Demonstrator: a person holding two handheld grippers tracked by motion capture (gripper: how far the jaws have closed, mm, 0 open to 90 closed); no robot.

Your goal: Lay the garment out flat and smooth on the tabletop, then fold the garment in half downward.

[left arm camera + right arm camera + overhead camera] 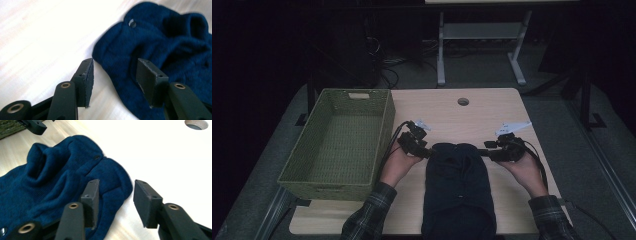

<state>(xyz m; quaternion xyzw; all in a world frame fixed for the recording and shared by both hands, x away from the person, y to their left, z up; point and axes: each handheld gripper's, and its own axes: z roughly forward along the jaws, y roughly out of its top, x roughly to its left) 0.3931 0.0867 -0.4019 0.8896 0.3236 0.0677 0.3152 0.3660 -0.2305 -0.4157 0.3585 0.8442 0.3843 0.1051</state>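
A soft, light navy knit garment (458, 187) lies limp on the table (492, 112); the left gripper (426, 151) and right gripper (486, 151) hover part-open, empty, at its top corners, probably the best places to pinch

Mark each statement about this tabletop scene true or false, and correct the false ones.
1. The dark blue garment lies on the table. True.
2. The green basket holds the garment. False: the basket is empty; the garment lies beside it.
3. The left gripper has open jaws. True.
4. The right gripper clamps a fold of cloth. False: its jaws stand apart above the garment's edge.
5. A round hole is in the tabletop. True.
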